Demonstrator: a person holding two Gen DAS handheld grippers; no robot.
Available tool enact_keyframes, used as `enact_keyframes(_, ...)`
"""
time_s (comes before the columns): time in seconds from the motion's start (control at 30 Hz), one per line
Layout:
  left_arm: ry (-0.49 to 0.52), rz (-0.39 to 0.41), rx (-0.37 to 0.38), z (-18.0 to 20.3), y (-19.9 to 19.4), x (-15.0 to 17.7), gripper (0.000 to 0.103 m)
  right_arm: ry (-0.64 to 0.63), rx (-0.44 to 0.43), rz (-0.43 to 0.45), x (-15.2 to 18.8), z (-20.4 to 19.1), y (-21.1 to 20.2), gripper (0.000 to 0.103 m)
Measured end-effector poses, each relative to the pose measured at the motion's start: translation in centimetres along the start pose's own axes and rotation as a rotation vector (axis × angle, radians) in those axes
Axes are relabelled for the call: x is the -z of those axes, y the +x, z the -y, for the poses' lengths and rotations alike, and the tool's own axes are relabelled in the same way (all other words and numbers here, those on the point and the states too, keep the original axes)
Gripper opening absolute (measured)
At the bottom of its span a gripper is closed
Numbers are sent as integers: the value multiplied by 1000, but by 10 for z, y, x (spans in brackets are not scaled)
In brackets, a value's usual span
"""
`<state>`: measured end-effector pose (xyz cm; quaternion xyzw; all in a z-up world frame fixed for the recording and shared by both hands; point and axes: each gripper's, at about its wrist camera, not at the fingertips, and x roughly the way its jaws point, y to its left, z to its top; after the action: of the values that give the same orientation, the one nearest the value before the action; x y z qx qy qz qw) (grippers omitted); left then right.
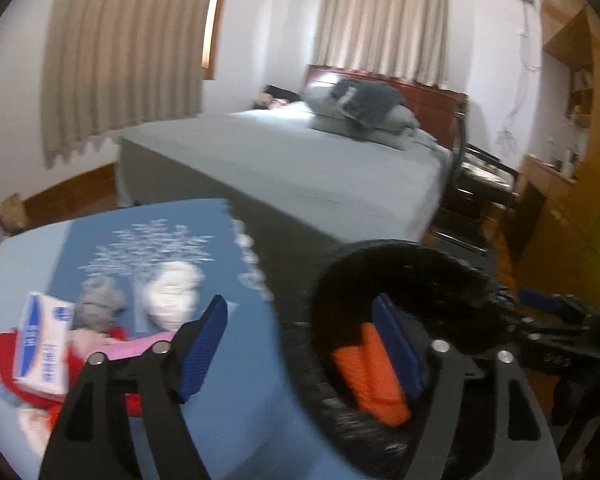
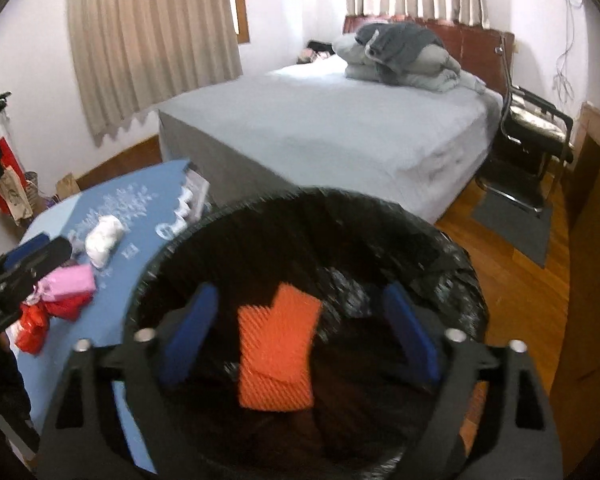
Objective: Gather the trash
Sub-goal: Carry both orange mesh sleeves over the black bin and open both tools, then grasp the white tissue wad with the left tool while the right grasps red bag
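Both grippers are wide open and hold nothing: the right gripper (image 2: 298, 336) is over the bin (image 2: 452, 264), the left gripper (image 1: 300, 340) beside it. One orange wrapper (image 2: 276, 356) lies inside the bin.

Orange packet (image 2: 276, 354) lies inside black-lined bin (image 2: 440, 248).

Soft, dim light seeps through the drawn curtains (image 1: 120, 48) into my room, both fisheye pictures bend and darken at their rims, motion blur smears the bench (image 1: 148, 248), and the bin liner (image 2: 440, 280) glints faintly.
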<state>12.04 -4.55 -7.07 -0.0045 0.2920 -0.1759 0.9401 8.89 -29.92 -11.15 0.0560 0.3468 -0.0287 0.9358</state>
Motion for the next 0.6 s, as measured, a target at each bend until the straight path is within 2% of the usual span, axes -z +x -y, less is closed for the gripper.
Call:
enact_keyframes(0.1,-15,24,-95,-28,-14,1,77,-17,-48,26,-8,-20,2,91)
enact_keyframes(0.3,-59,46,-280,-86,-45,16,78,-60,-172,48,-21,-79,10,91)
enact_keyframes(0.47,-110,15,-378,-128,-69,42,78,-103,-261,54,-16,-128,13,91)
enact_keyframes(0.6,-141,-22,-421,-148,-77,63,78,-119,-310,48,-9,-159,16,91)
